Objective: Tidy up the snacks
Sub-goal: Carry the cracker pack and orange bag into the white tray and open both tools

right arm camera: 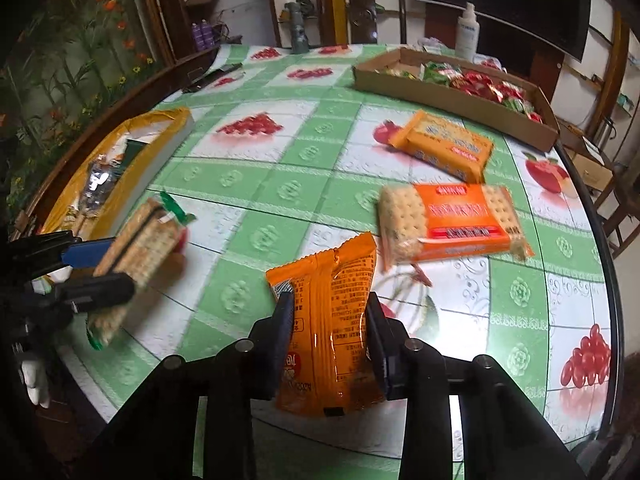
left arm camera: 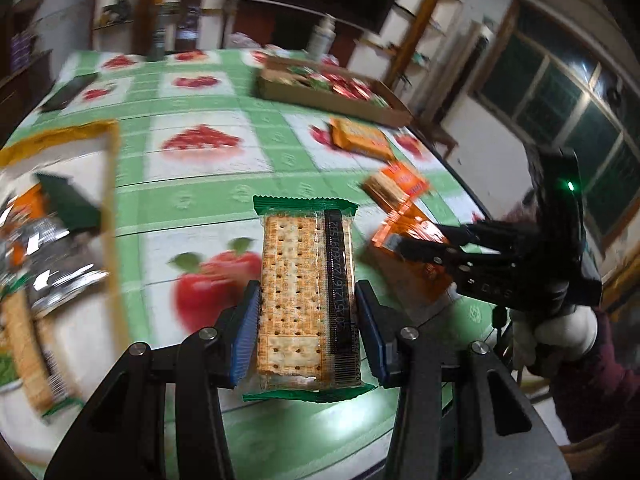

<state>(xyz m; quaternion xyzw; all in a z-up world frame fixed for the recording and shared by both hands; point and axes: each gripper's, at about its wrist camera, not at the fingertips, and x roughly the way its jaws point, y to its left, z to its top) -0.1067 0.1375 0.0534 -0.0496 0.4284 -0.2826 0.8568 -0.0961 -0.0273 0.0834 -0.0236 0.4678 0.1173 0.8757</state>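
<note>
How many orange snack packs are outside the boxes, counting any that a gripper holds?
3: one orange pack is gripped by the right gripper; two lie on the table, the cracker pack beyond it and the yellow-orange pack near the cardboard box.

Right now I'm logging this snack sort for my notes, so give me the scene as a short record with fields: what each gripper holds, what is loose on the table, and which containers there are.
left gripper: shut on green cracker pack
right gripper: shut on orange snack packet
loose on table: two orange cracker packs
far container: cardboard tray of small red and green sweets
near container: yellow-rimmed box already holding packets
</note>
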